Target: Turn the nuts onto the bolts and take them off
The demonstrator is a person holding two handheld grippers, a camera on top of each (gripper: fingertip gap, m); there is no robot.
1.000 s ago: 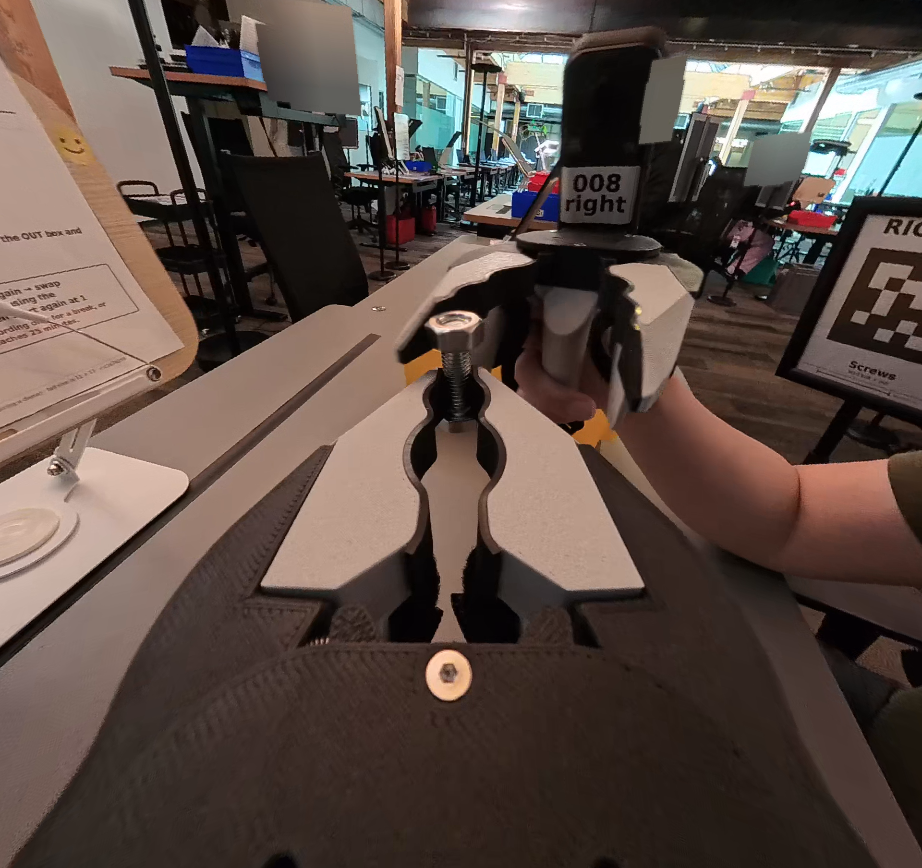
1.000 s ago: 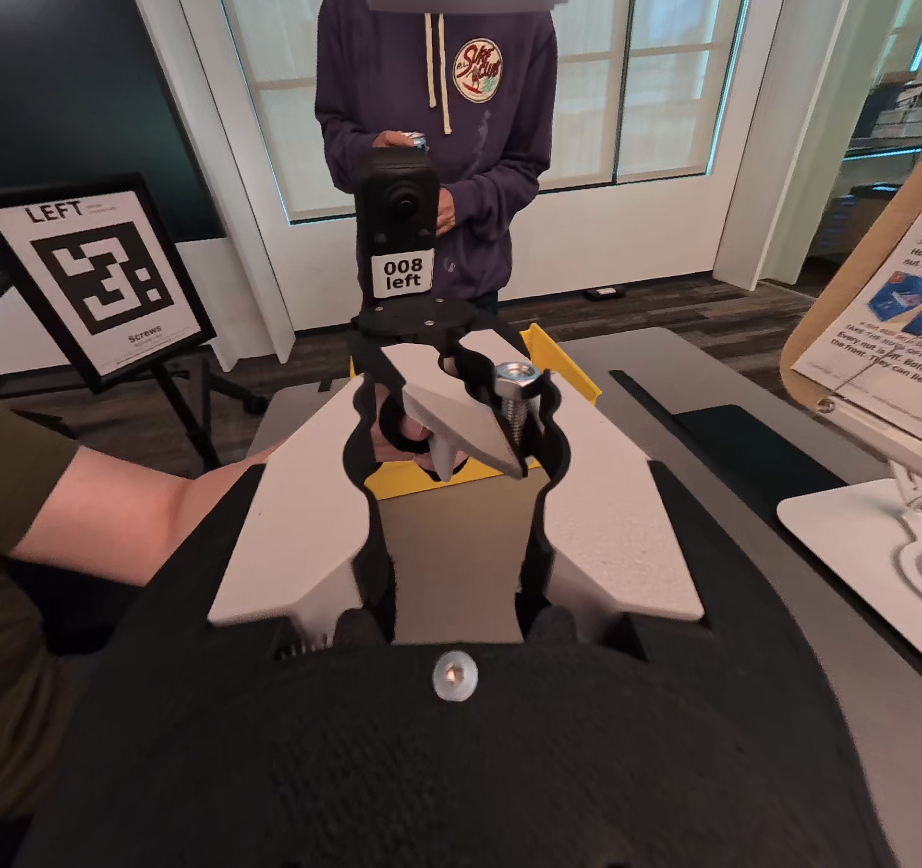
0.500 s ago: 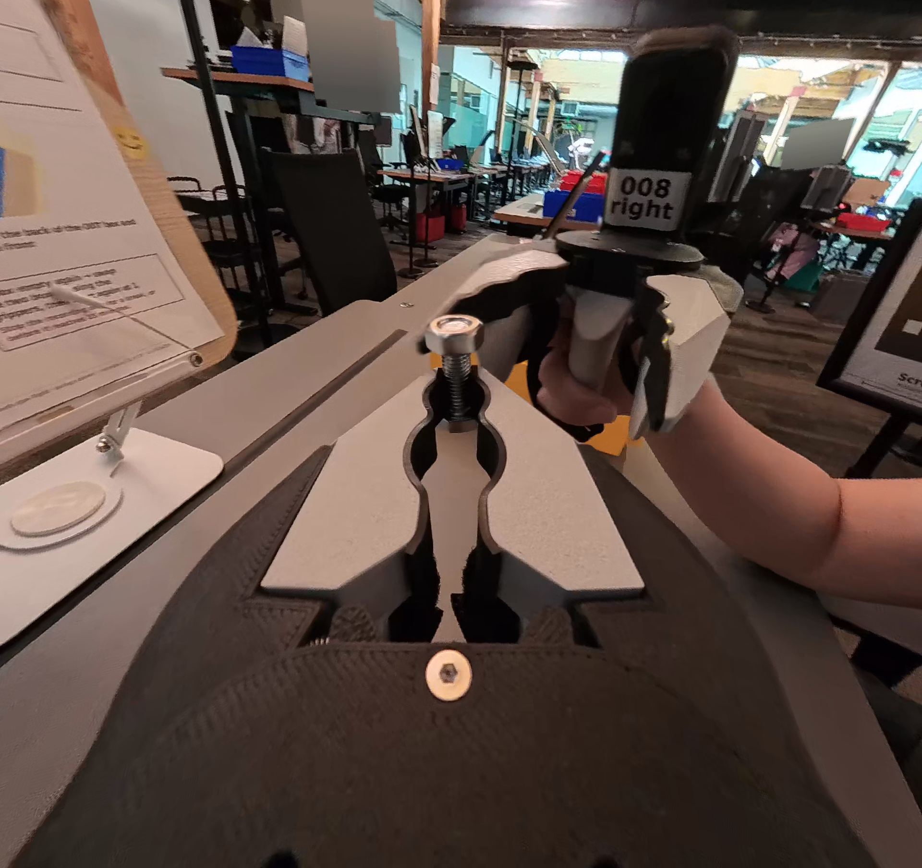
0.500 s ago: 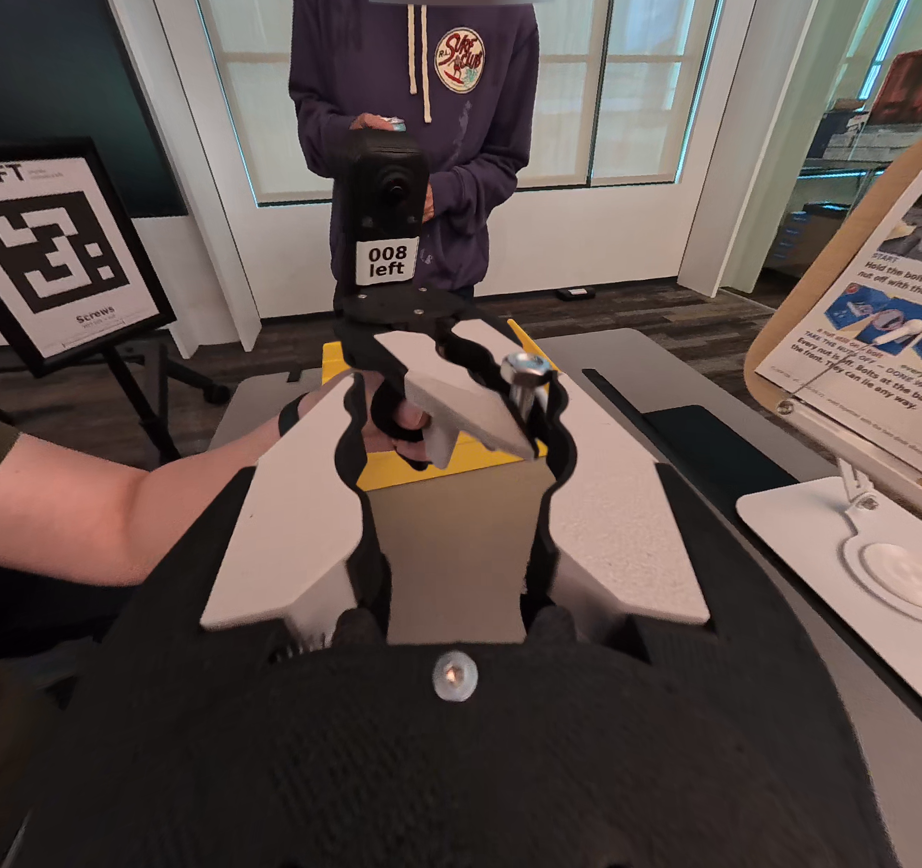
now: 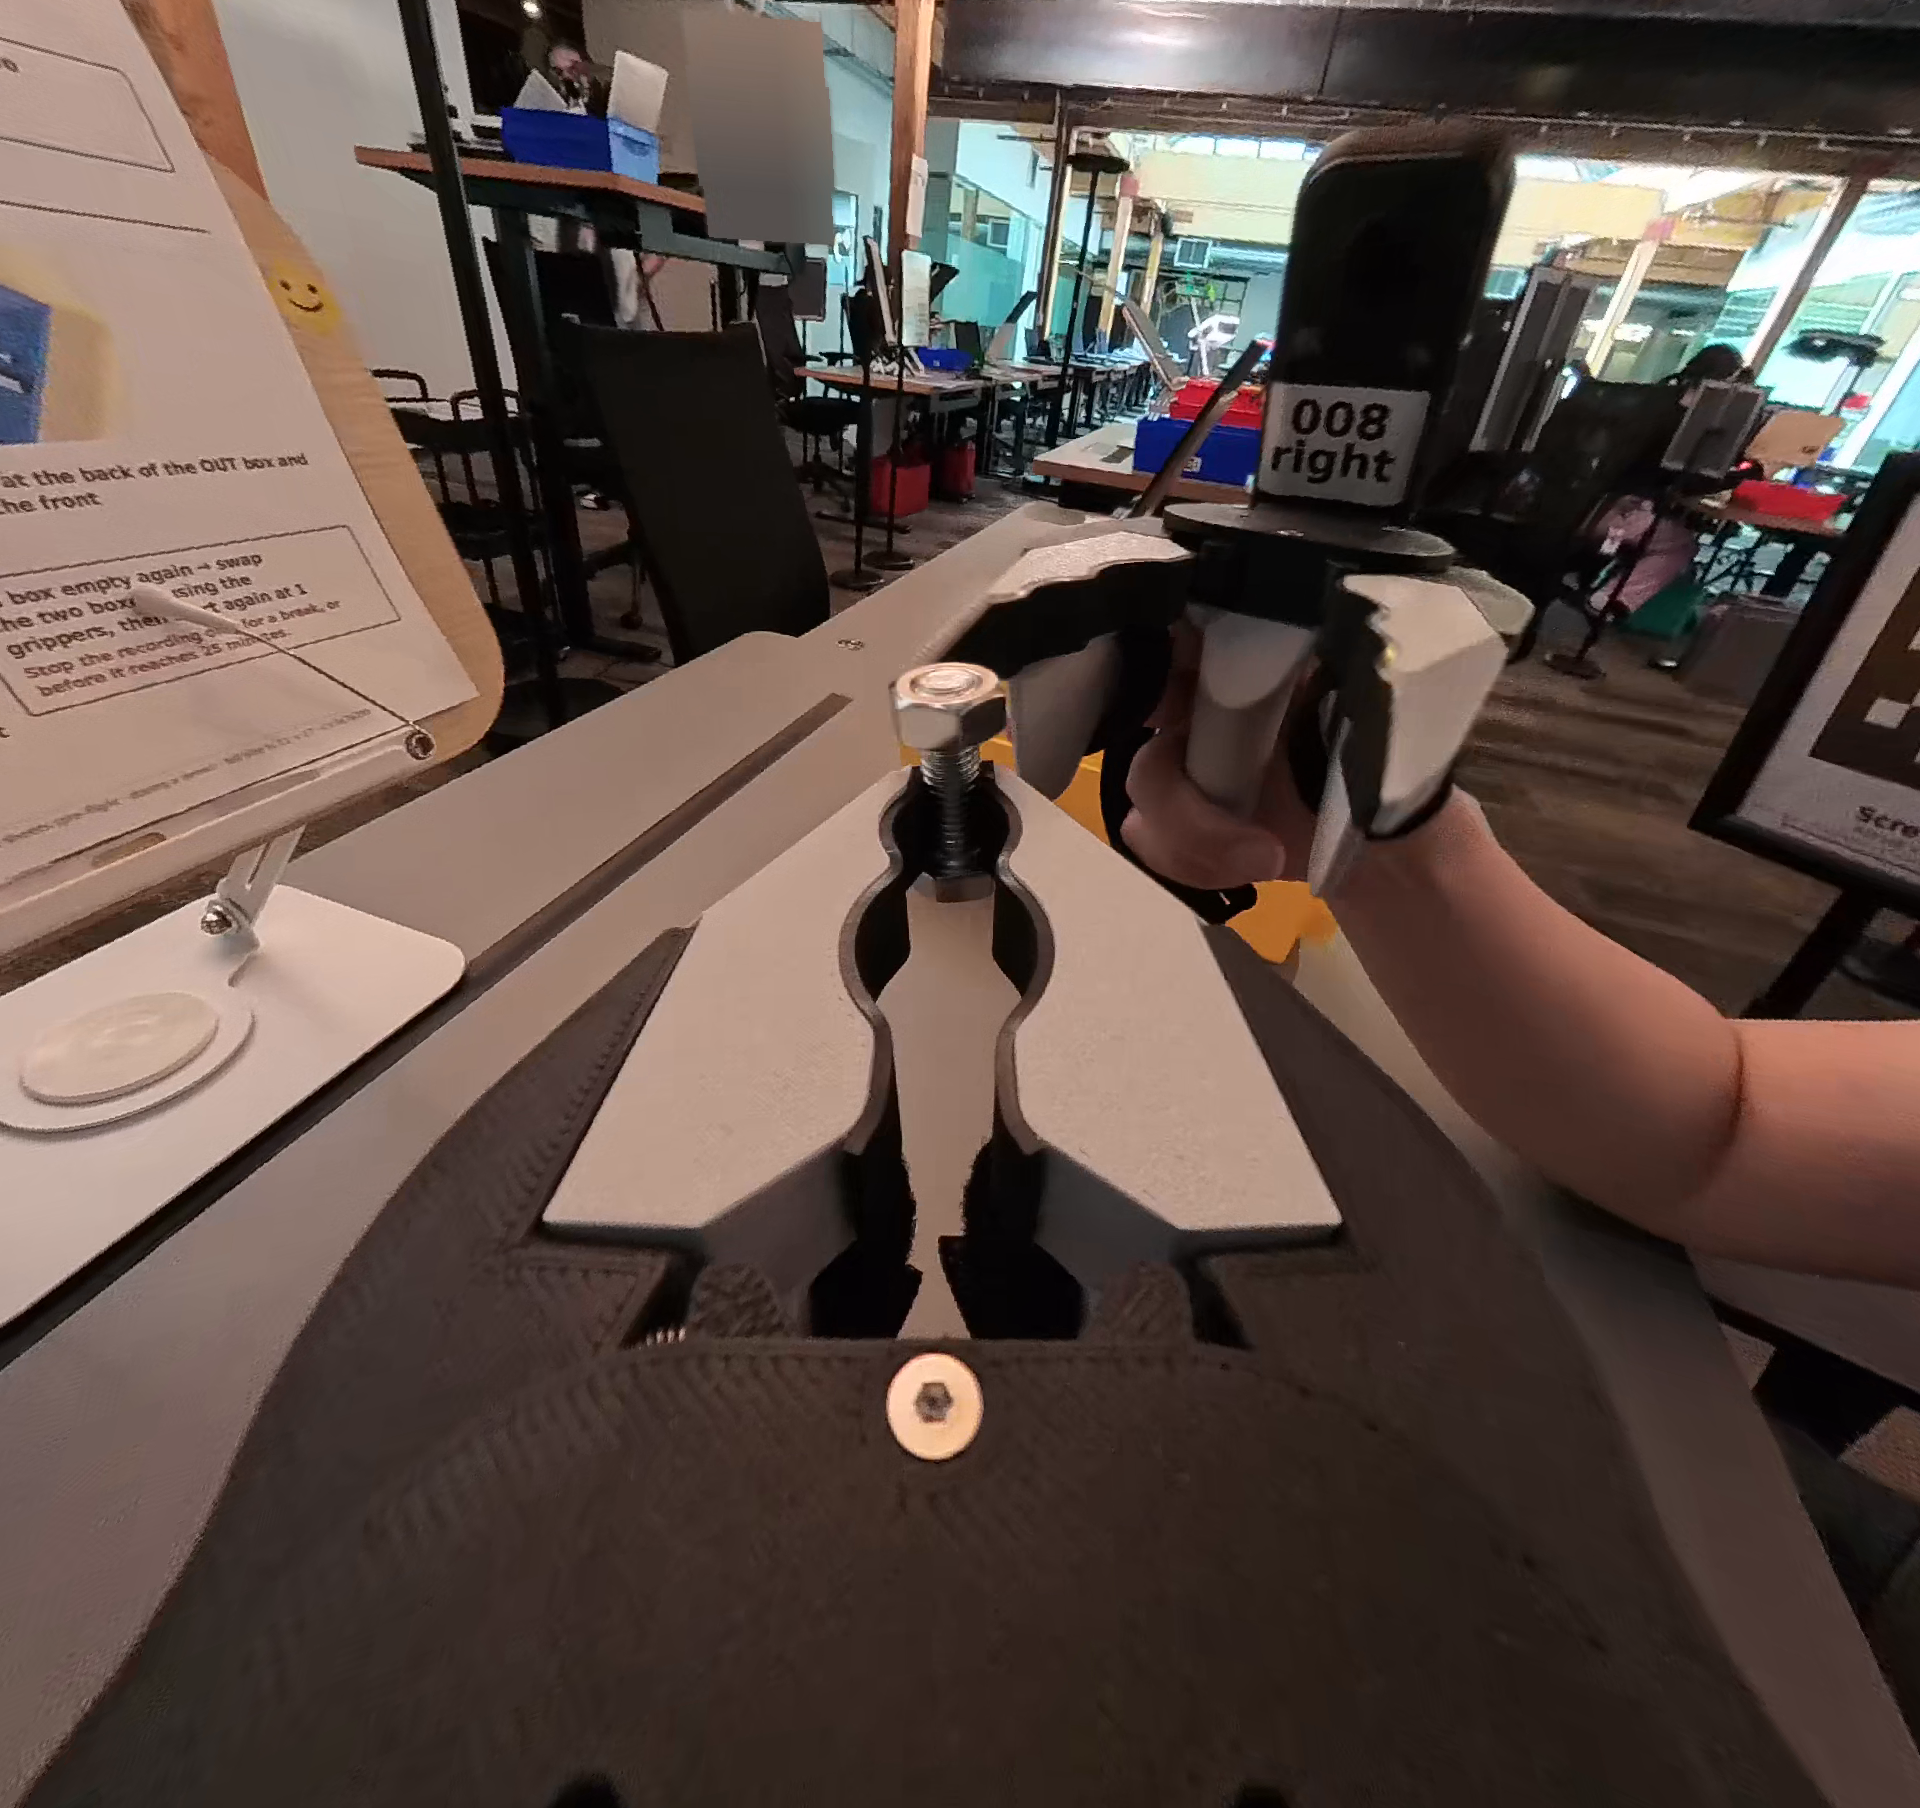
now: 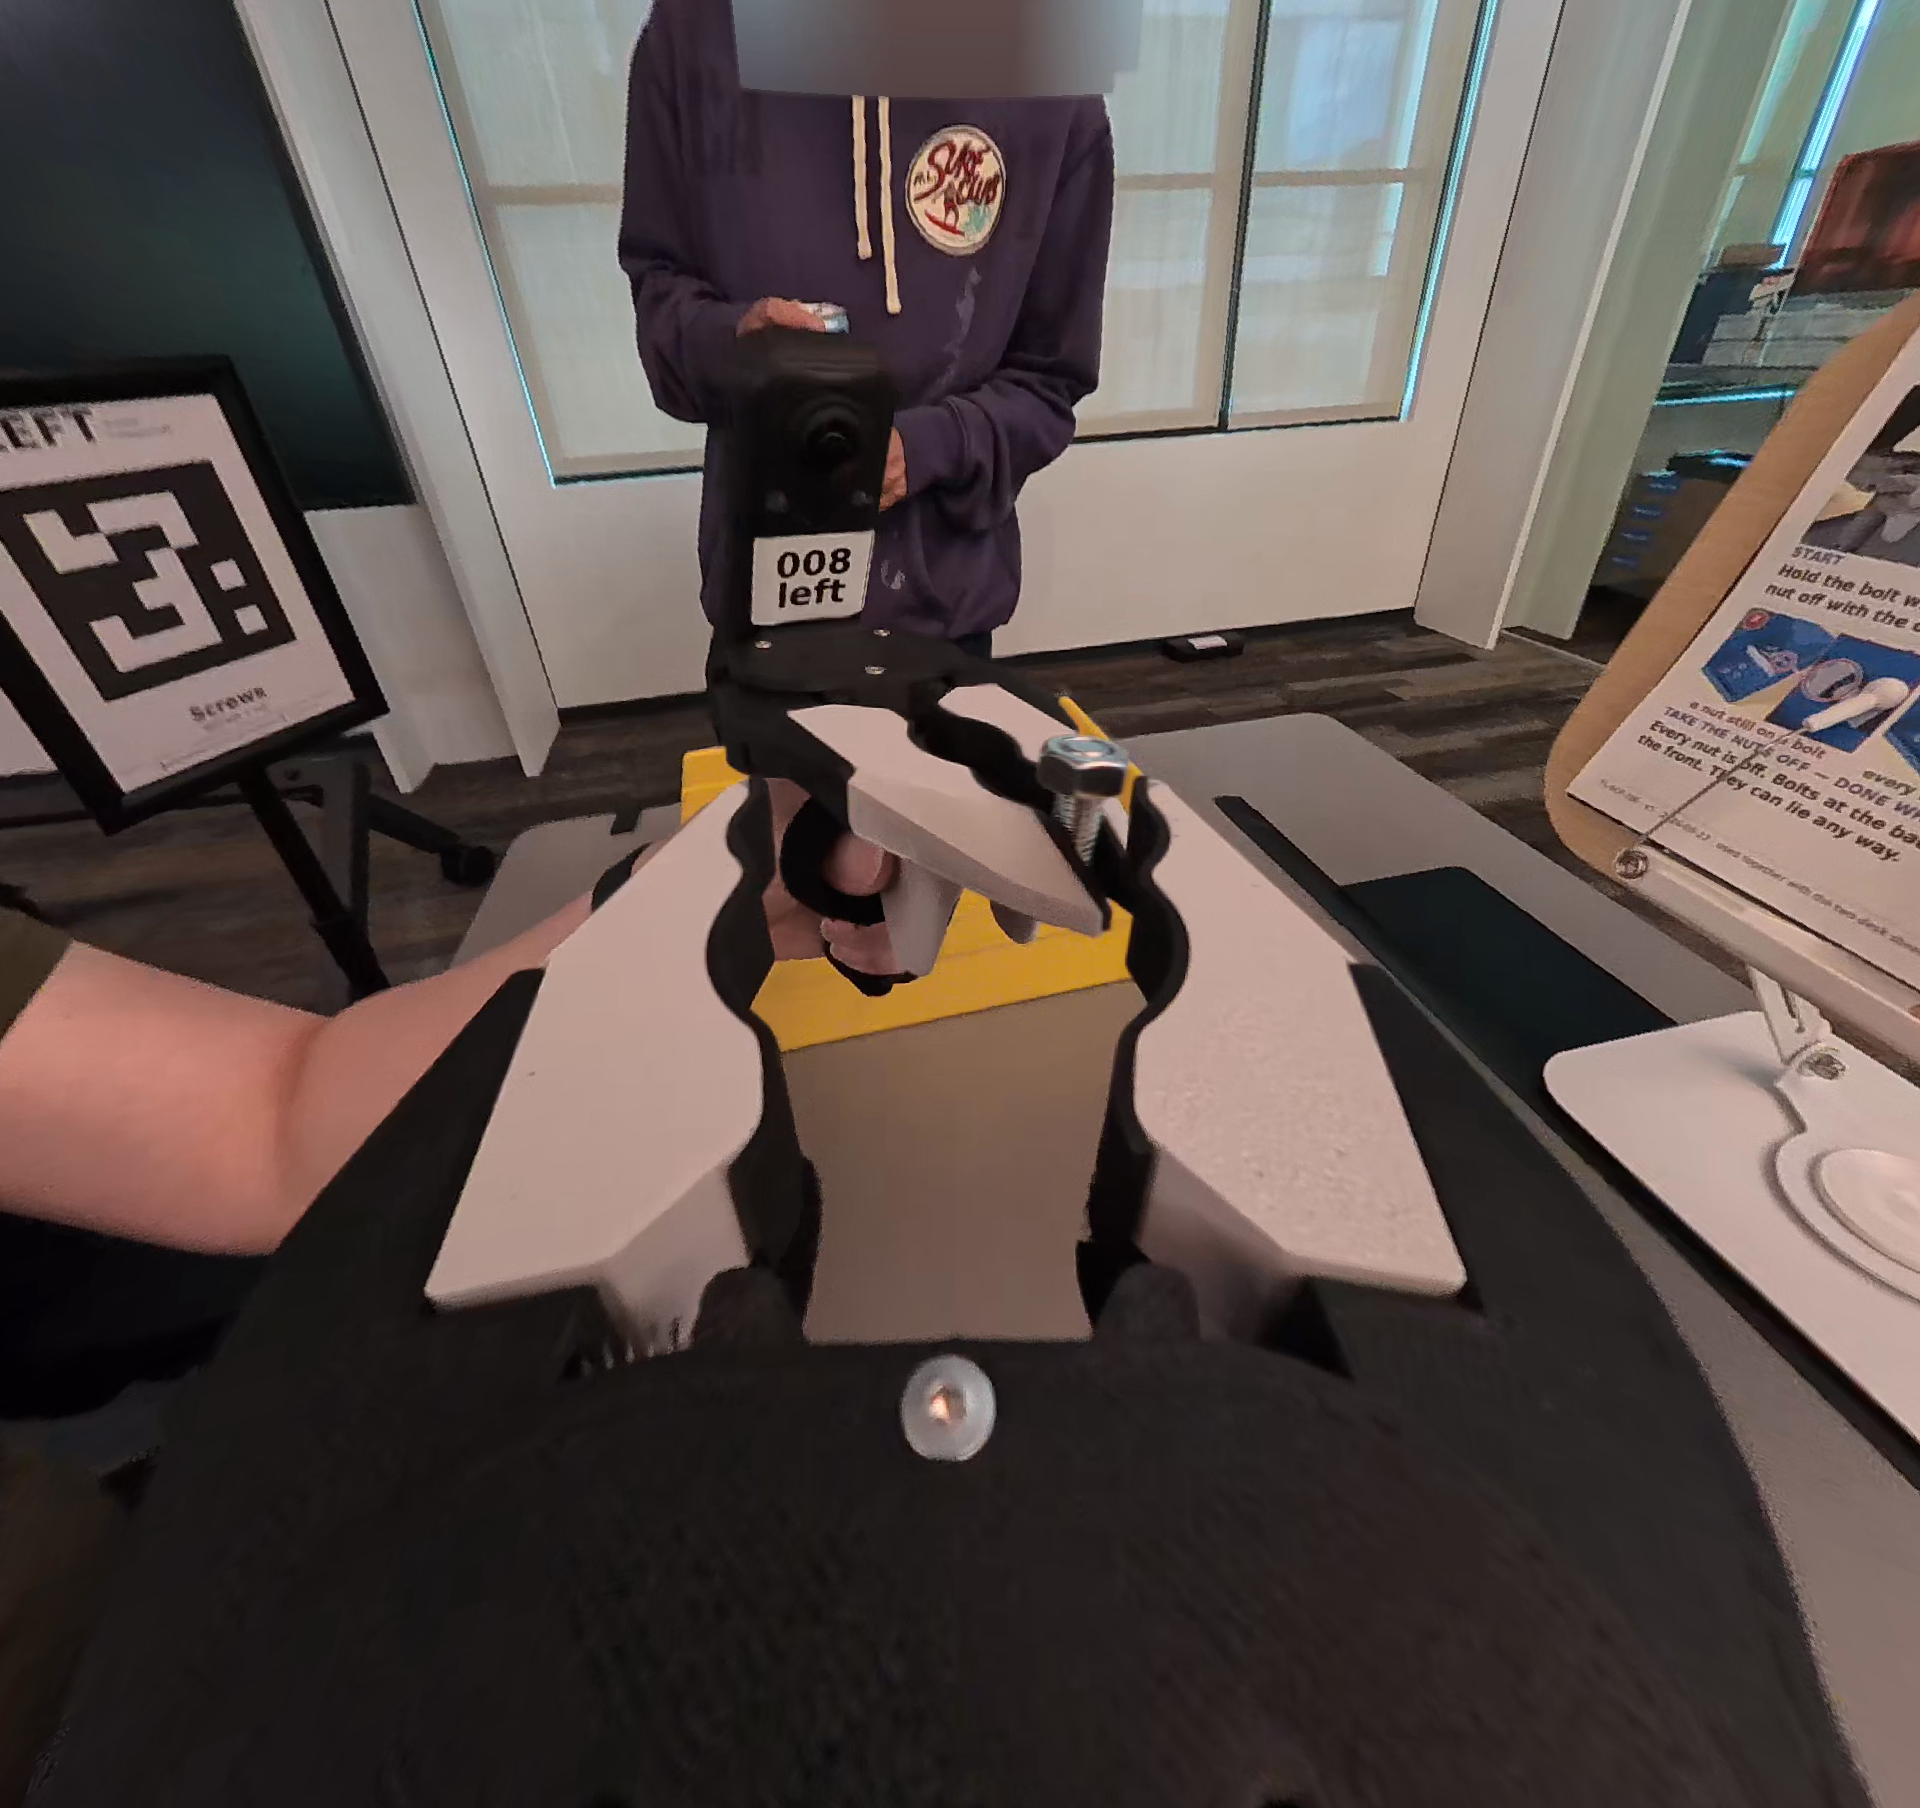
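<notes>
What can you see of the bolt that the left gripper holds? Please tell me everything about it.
The bolt is silvery metal and stands upright, its threaded shank clamped between the tips of the left gripper. Its hex head is at the bottom, just below the fingers. A shiny hex nut sits at the top end of the thread, above the fingers. The open right gripper is close beside it; contact cannot be told.

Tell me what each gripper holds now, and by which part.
The left gripper clamps the bolt by its lower threaded shank, nut above. The right gripper is open, holding nothing.
</notes>
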